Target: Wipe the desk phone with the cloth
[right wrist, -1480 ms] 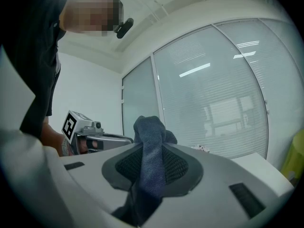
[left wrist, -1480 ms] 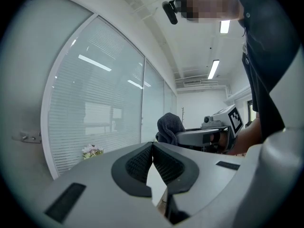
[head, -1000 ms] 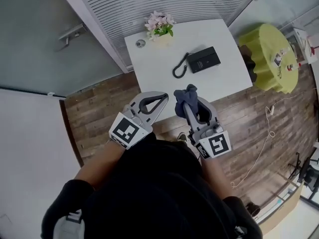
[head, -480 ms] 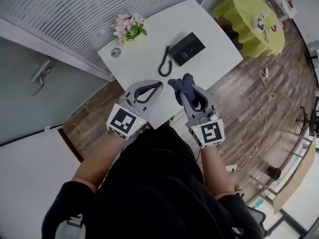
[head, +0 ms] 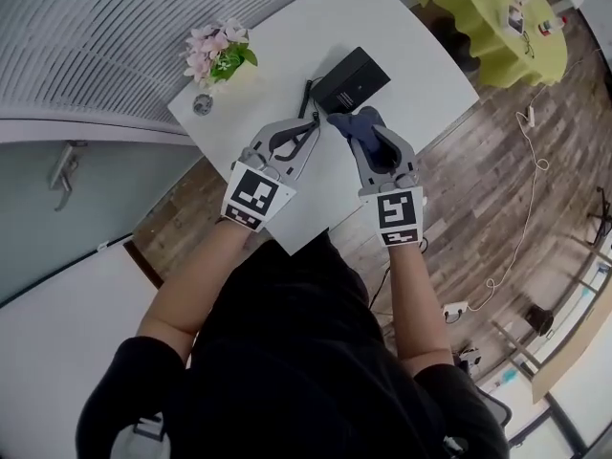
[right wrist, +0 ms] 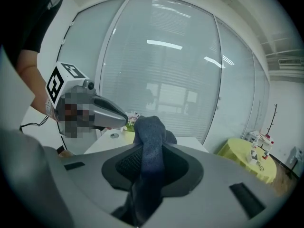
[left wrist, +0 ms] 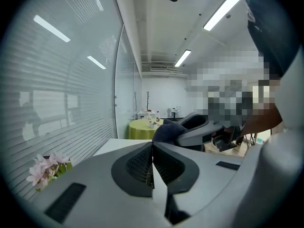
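Upper left: flowers [head: 218,51] on the white table [head: 411,36]. Centre: left gripper [head: 308,130], jaws pressed together, nothing held. Top centre: desk phone [head: 351,77], just beyond both tips. Right gripper [head: 366,134] clamps the dark blue cloth [head: 352,120]. Step looks like the approach; next, lower the cloth onto the phone and wipe.

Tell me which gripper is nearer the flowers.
Left. The left gripper lies between the flowers and the right gripper, which holds the cloth farther off.
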